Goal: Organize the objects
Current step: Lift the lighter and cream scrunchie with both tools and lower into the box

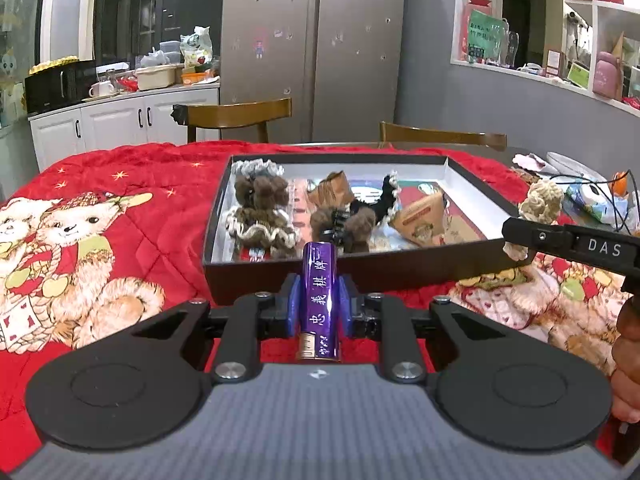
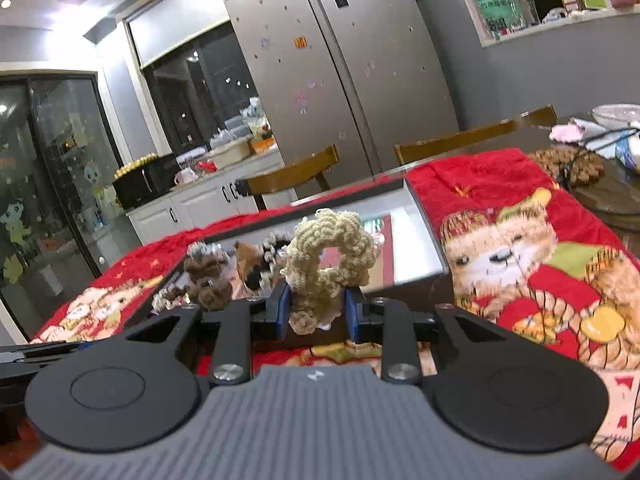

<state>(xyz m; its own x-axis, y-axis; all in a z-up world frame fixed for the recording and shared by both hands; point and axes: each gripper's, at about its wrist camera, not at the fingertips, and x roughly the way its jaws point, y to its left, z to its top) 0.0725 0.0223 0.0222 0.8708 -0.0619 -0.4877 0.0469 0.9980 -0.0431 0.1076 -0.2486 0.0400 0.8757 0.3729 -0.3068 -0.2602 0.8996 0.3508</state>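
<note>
My left gripper (image 1: 319,304) is shut on a purple card box (image 1: 320,300) with white characters, held on edge above the red blanket just short of the black tray (image 1: 280,272). The tray holds brown furry scrunchies (image 1: 260,194), a black hair clip (image 1: 336,224) and folded paper packets (image 1: 420,216). My right gripper (image 2: 316,308) is shut on a cream knitted scrunchie (image 2: 328,256), which hangs over the tray's near right corner (image 2: 424,276). In the left wrist view the right gripper's finger (image 1: 560,240) and the cream scrunchie (image 1: 540,200) show at the right.
A red blanket with bear prints (image 1: 80,240) covers the table. Two wooden chairs (image 1: 236,114) stand behind it, with a steel fridge (image 1: 312,40) beyond. Clutter, cables and a plate (image 1: 580,184) lie at the table's right end. A hand (image 1: 628,344) shows at the right edge.
</note>
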